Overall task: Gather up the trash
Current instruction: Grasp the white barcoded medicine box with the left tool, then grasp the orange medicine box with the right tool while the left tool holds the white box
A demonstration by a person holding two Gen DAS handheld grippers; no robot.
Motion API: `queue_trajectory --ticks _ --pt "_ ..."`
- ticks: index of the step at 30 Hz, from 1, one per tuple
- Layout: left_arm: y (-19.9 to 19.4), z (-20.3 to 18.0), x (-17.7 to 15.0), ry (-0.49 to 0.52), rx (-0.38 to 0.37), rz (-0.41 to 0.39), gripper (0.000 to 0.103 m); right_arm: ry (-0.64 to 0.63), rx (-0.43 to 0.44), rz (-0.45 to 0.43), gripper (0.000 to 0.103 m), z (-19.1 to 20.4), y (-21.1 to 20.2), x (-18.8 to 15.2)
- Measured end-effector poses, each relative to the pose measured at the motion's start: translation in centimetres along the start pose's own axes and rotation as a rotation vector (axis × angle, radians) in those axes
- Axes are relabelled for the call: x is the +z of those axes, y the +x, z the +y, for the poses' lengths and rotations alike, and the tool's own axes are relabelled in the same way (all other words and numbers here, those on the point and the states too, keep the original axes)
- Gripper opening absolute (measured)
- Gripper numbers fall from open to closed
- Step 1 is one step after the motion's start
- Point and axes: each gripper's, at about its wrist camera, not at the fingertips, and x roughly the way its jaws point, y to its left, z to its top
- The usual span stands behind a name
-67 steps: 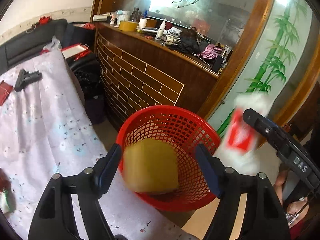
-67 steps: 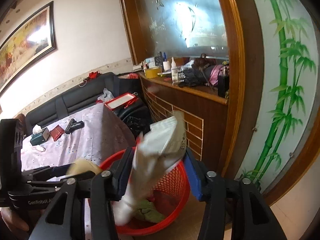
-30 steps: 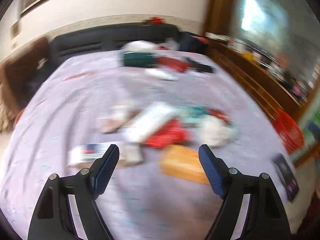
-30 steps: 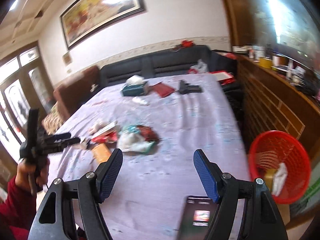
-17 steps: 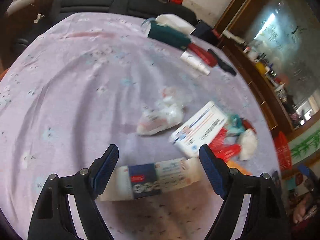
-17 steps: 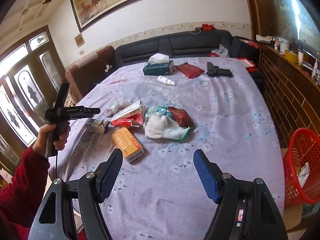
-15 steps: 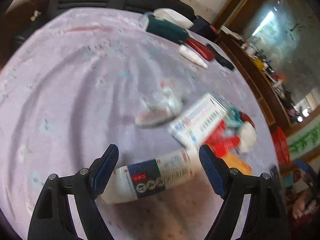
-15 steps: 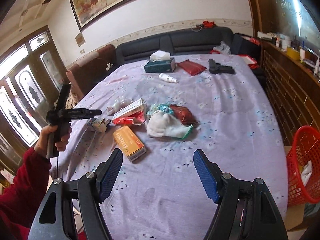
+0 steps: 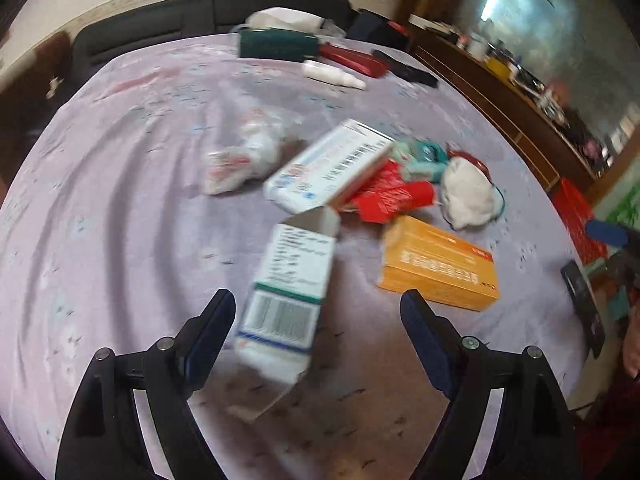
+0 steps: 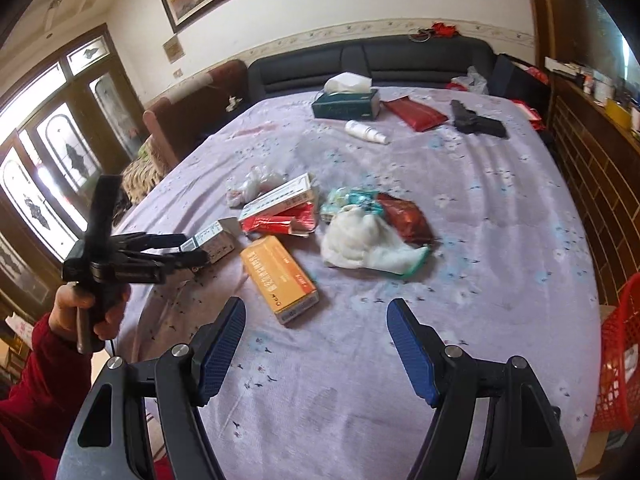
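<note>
Item: trash collection on a table under a lilac flowered cloth (image 10: 500,208).

Left gripper (image 9: 316,316): jaws wide and empty. A white carton with a green band and a barcode, flap open (image 9: 290,292), lies on the cloth just ahead of them, nearer the left finger; no pad presses on it.

Right gripper (image 10: 316,322): jaws wide and empty, above bare cloth. A flat orange rectangular box (image 10: 280,278) lies just beyond the left finger.

Receptacle: red plastic mesh basket (image 10: 618,360) off the table's right edge, well apart from the pile. Pale scraps show through its mesh, so some trash appears already collected.

Remaining on the cloth, in one cluster mid-table:
- long white box with blue print and a barcode (image 9: 332,164)
- crumpled red foil wrapper (image 9: 390,196), partly beneath that box
- white crumpled cloth or tissue (image 10: 360,246)
- teal-and-white wrapper (image 10: 348,198)
- dark red glossy packet (image 10: 404,216)
- clear crinkled plastic bag (image 10: 254,182)

Judgement: the task looks early to midway; most of the pile is left.

Far end: dark green tissue box (image 10: 346,104), small white bottle (image 10: 366,132), red pouch (image 10: 414,114) and a black object (image 10: 478,122); whether these count as trash cannot be told.

Obscured: the basket is cut off by the frame edge and its contents are unclear. The left view is blurred, so the print on the carton is unreadable.
</note>
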Motion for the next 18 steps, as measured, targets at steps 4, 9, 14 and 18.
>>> queue_trajectory --ticks 4,9,14,18 --pt "1.3 -1.4 0.2 0.046 0.064 -0.014 0.079 -0.017 0.000 0.048 0.078 0.1 1.8 0.3" --pt "2.6 -1.4 -0.3 0.029 0.086 0.020 0.033 -0.043 0.026 0.105 0.078 0.5 4.1 1.1" --pt "1.3 -1.1 -1.2 -0.011 0.096 -0.032 0.033 -0.120 0.036 0.147 0.078 2.0 6.7 2.1" --pt "-0.9 -0.6 -2.0 -0.069 0.080 -0.100 0.033 -0.206 0.041 0.205 0.078 3.4 9.9 2.5"
